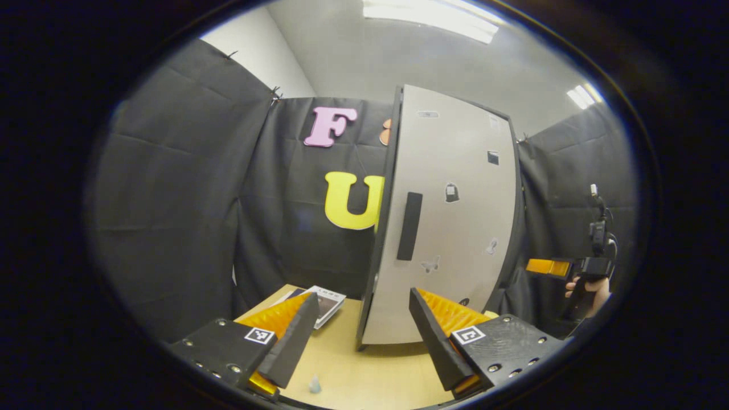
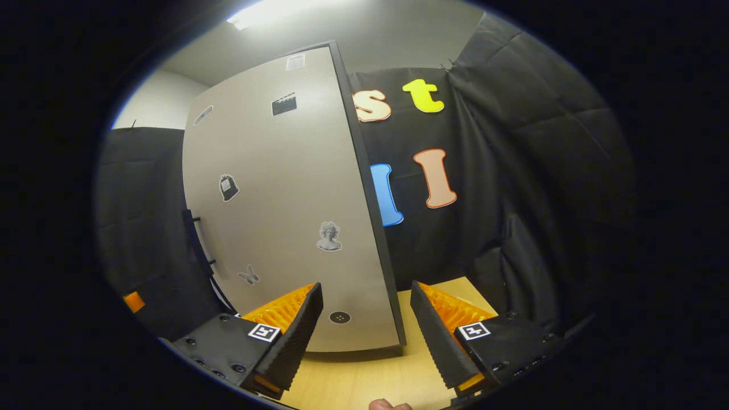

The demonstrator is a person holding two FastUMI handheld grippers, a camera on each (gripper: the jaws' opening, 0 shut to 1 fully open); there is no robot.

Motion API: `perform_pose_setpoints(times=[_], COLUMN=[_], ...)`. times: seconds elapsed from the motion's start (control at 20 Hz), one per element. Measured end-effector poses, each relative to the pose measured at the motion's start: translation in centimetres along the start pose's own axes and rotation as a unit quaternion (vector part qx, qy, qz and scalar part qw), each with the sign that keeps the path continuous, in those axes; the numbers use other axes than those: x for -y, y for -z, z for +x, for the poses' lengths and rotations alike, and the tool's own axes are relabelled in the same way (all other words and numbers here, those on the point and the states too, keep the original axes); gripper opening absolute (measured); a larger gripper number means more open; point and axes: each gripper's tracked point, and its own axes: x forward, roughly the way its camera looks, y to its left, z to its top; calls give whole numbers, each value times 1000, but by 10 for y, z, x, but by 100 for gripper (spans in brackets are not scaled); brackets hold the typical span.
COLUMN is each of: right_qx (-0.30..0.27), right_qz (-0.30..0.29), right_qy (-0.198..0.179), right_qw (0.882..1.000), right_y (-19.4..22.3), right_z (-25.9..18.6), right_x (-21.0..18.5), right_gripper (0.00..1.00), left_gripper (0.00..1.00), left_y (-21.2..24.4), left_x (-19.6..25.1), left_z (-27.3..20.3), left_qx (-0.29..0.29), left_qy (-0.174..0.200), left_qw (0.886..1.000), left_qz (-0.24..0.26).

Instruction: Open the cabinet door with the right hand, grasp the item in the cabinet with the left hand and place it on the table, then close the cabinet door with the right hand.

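Upright, cabinet door [image 1: 450, 228] closed.

My left claw [image 1: 364, 336] has two wedge-shaped fingers on black blocks with round screws and small square black-and-white tags. My right claw [image 2: 364, 333] looks the same, with ridged fingers [image 2: 450, 310].

My left gripper [image 1: 363, 330] is held level with its jaws spread wide and nothing between them. My right gripper [image 2: 363, 324] also has its jaws wide apart, gripping nothing. In the left gripper view, my right gripper [image 1: 549, 267] sits far off to the right, with my hand [image 1: 589, 289] wrapped around its grip below the mounted camera.
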Motion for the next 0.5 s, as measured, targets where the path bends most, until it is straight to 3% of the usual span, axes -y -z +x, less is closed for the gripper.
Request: perform_pose_setpoints(times=[0.25,0.45,0.5], right_qx=[15,18,17], right_qz=[-17,-26,-28], right_qy=[11,17,18], right_qw=[1000,999,999], right_y=[-8,-5,-3], right_z=[12,8,7], right_x=[-21,-33,-35], right_gripper=[97,97,92], left_gripper=[96,97,98], left_y=[-8,-9,-9], left_x=[-24,-40,-41], left_z=[8,16,18], left_qx=[7,2,1], left_qy=[10,11,13], left_qw=[1000,1000,1000], left_qz=[-11,11,16])
